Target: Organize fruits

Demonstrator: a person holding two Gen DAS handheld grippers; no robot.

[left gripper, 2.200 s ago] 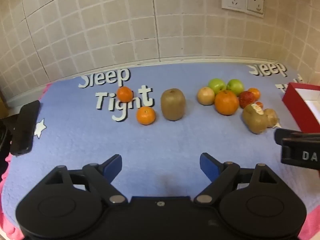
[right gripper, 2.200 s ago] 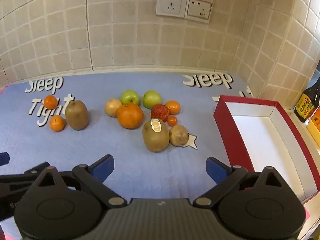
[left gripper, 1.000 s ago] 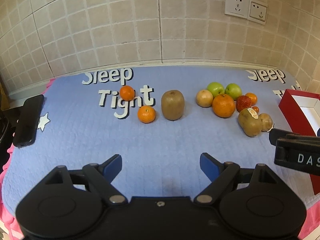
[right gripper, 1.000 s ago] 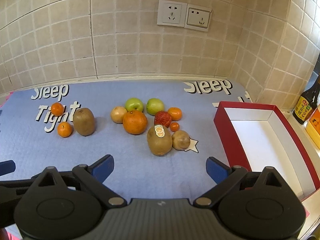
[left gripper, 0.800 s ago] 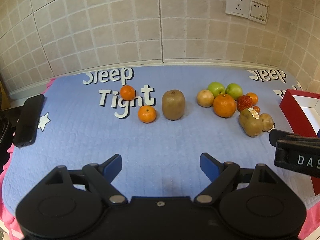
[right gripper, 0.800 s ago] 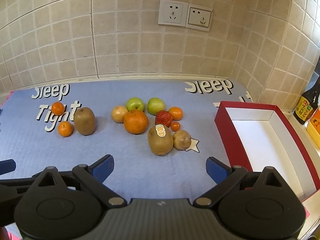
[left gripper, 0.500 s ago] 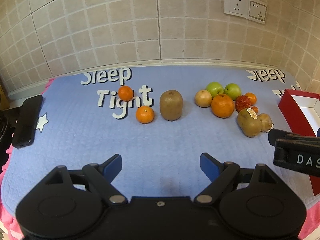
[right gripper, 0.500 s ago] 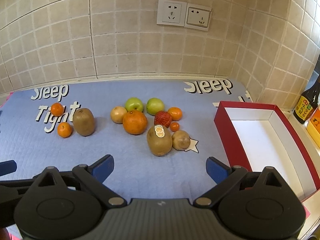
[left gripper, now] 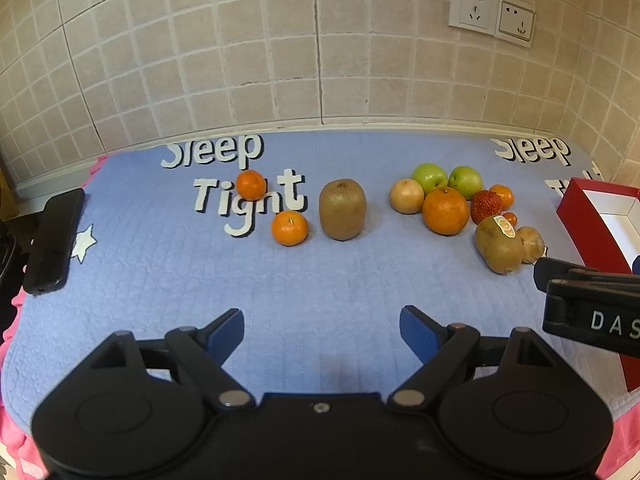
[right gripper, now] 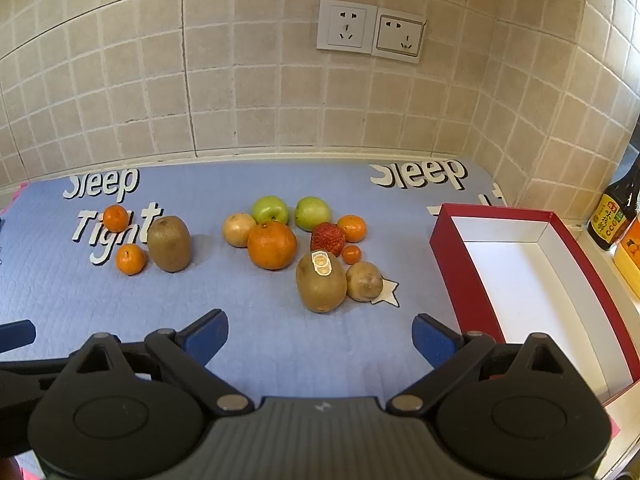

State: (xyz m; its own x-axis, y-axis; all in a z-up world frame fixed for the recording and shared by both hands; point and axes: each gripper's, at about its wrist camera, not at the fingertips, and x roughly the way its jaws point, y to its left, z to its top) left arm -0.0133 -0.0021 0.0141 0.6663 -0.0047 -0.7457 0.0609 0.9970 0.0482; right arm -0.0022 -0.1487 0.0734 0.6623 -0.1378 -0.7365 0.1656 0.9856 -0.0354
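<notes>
Grippers both spread wide, holding nothing: left gripper (left gripper: 322, 330), right gripper (right gripper: 320, 334) above blue mat (right gripper: 260, 320). Fruit cluster around large orange (right gripper: 272, 245) mid-mat; stickered kiwi (right gripper: 321, 282) nearest. Red box (right gripper: 452, 264) right of it

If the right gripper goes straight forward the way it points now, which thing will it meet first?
Probably the brown kiwi with the sticker: it lies nearest ahead of the open right gripper, roughly centred between the blue fingertips. Only blue quilted mat lies between; depth is uncertain.
</notes>
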